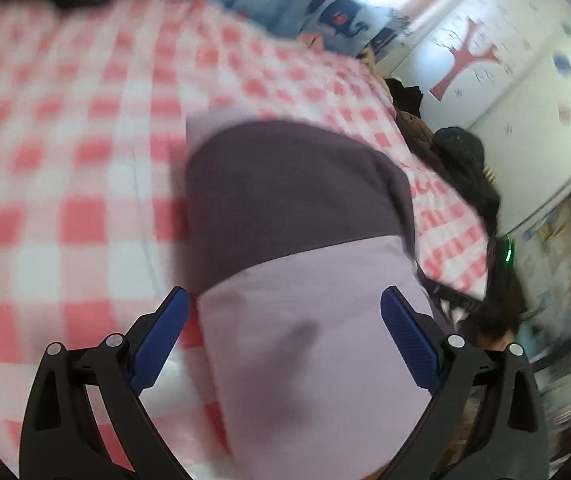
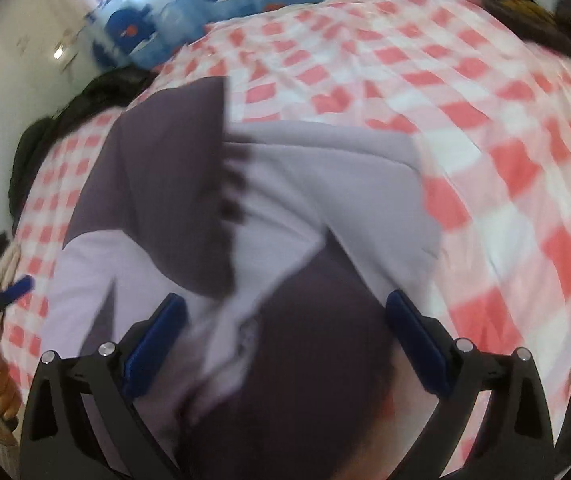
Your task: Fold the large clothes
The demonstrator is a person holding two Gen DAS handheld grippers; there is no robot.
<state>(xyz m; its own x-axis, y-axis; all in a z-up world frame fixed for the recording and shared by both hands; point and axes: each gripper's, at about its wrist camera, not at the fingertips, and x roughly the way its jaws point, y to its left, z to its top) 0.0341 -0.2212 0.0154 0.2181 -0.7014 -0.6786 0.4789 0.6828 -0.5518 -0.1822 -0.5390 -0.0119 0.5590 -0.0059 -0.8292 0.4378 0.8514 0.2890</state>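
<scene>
Left wrist view: left tongs (image 1: 283,312) spread wide, two blue pads, nothing pinched; one lilac-and-dark-purple garment (image 1: 297,240) flat on pink-checked bed cover (image 1: 65,160), lilac end between pads

Right wrist view: right tongs (image 2: 285,318) spread wide, two blue pads, empty; same garment (image 2: 245,208) partly folded below; left tongs' blue tip at left edge; frames blurred

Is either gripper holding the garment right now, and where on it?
Neither. The left gripper and right gripper are both open over the lilac-and-dark garment, gripping nothing.
</scene>
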